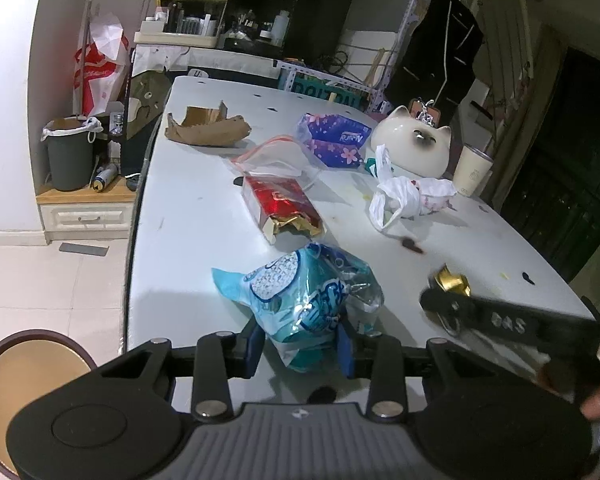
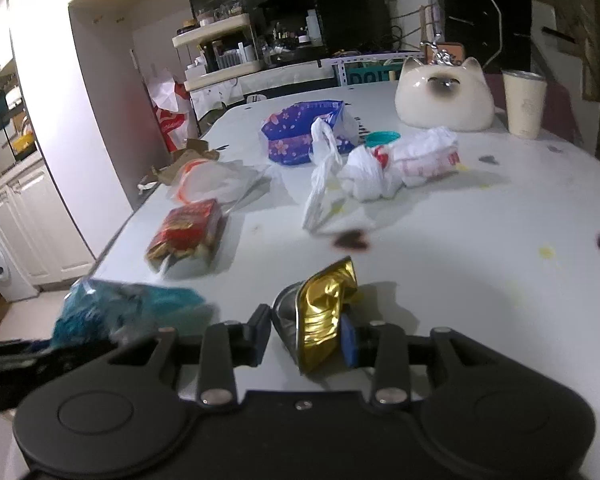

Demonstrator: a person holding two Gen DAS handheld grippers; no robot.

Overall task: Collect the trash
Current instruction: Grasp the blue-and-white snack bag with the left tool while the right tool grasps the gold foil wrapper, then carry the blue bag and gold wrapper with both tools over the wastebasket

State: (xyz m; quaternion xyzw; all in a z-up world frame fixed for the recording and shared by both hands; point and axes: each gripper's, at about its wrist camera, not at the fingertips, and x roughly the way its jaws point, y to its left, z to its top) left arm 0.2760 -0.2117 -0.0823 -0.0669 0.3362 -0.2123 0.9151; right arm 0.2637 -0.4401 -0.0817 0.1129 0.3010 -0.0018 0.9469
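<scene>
Left gripper [image 1: 300,350] is clamped on the blue wrapper [image 1: 300,300] at the table's [image 1: 188,264] near edge. Right gripper [image 2: 306,338] pinches the gold foil wrapper [image 2: 326,312] beside it. Risk: slick, crumpled film slips free during transfer to the round bin [image 1: 32,384].

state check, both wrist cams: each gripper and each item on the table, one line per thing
left gripper: shut on blue snack bag
right gripper: shut on gold foil wrapper
red box: lying flat, end torn open
zip bag: lying, looks empty
purple tissue pack: opened, crumpled
white plastic bag: crumpled
brown paper: torn
cup: upright
cat figurine: upright
</scene>
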